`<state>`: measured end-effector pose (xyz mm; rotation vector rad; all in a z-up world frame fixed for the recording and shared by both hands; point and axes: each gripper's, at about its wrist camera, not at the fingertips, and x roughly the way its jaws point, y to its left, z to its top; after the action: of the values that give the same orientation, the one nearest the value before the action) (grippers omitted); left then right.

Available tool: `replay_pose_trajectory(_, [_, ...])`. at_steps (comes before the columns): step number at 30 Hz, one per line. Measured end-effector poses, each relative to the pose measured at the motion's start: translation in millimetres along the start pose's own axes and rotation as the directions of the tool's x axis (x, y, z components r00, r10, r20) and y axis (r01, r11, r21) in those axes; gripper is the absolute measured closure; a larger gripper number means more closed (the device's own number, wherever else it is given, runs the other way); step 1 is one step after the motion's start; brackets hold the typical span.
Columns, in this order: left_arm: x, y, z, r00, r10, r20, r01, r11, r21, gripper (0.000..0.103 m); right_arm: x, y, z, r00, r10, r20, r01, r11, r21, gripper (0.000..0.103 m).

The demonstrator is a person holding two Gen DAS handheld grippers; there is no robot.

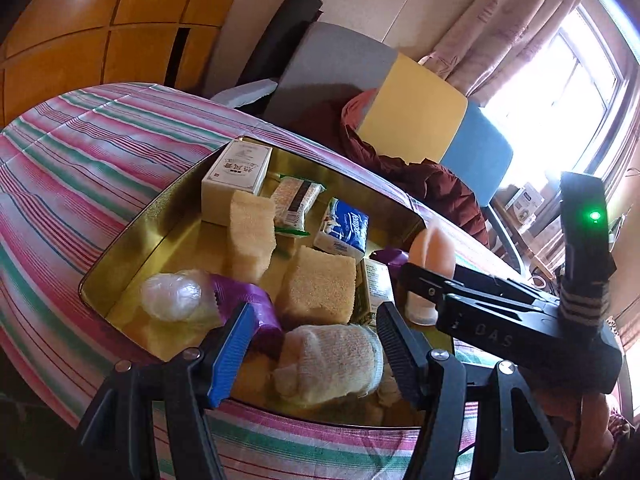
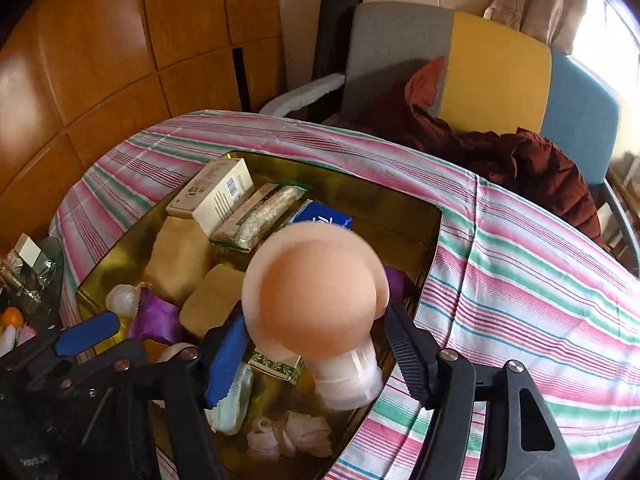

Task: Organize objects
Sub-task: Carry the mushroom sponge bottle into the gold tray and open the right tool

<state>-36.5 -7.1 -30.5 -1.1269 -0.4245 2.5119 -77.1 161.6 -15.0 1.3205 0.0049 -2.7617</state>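
Note:
A gold tin tray [image 1: 132, 236] [image 2: 400, 204] lies on a striped cloth. In it are a white box [image 1: 236, 172] [image 2: 212, 196], two yellow sponges [image 1: 252, 232] [image 1: 318, 284], a snack packet [image 1: 296, 200], a blue tissue pack [image 1: 344, 232], purple ribbon [image 1: 248, 300], a clear plastic wad [image 1: 172, 296] and a rolled white sock [image 1: 328, 364]. My left gripper [image 1: 312, 344] is open above the sock. My right gripper [image 2: 316, 344] [image 1: 424, 284] stands around a peach-coloured sponge puff on a clear stand [image 2: 320, 296] [image 1: 432, 248] at the tray's right edge; its jaws are apart and I cannot tell whether they touch it.
The striped cloth [image 2: 520, 288] covers the table. Behind it is a chair with grey, yellow and blue panels [image 2: 496, 68] holding a dark red jacket [image 2: 520, 164]. Wooden wall panels [image 2: 100, 40] are at left, a bright window [image 1: 560, 100] at right. Small items sit at far left [image 2: 24, 264].

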Motion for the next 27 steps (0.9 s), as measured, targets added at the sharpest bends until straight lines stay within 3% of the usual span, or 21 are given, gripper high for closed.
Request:
replay_pose_trajectory(5, [4, 5, -2, 1.000, -0.003, -0.014, 0.002, 1.000, -0.019, 0.039, 1, -11, 0, 1.000, -0.001, 0.008, 0.001, 0.996, 0.095, 0.033])
replay_pose_trajectory(13, [1, 5, -4, 1.000, 0.000, -0.012, -0.001, 1.000, -0.020, 0.039, -30, -18, -1, 0.990, -0.064, 0.125, 0.047, 0.990, 0.133, 0.027])
replay_pose_trajectory(14, [1, 4, -4, 1.000, 0.002, -0.011, -0.003, 1.000, -0.021, 0.039, -34, -17, -2, 0.989, -0.067, 0.132, 0.050, 0.991, 0.127, 0.031])
replay_pose_trajectory(17, [-2, 3, -3, 1.000, 0.010, 0.001, -0.010, 1.000, -0.023, 0.039, -40, -11, -6, 0.986, -0.106, 0.125, 0.097, 0.992, 0.081, 0.054])
replay_pose_trajectory(21, [-5, 4, -3, 1.000, 0.009, 0.016, -0.009, 0.999, -0.034, 0.039, -34, -6, -12, 0.992, -0.088, 0.087, 0.085, 0.996, 0.040, 0.071])
replay_pose_trajectory(27, [-9, 2, -1, 1.000, 0.029, 0.013, -0.029, 0.999, -0.035, 0.039, -11, -7, 6, 0.987, -0.138, 0.088, 0.138, 0.990, 0.010, 0.073])
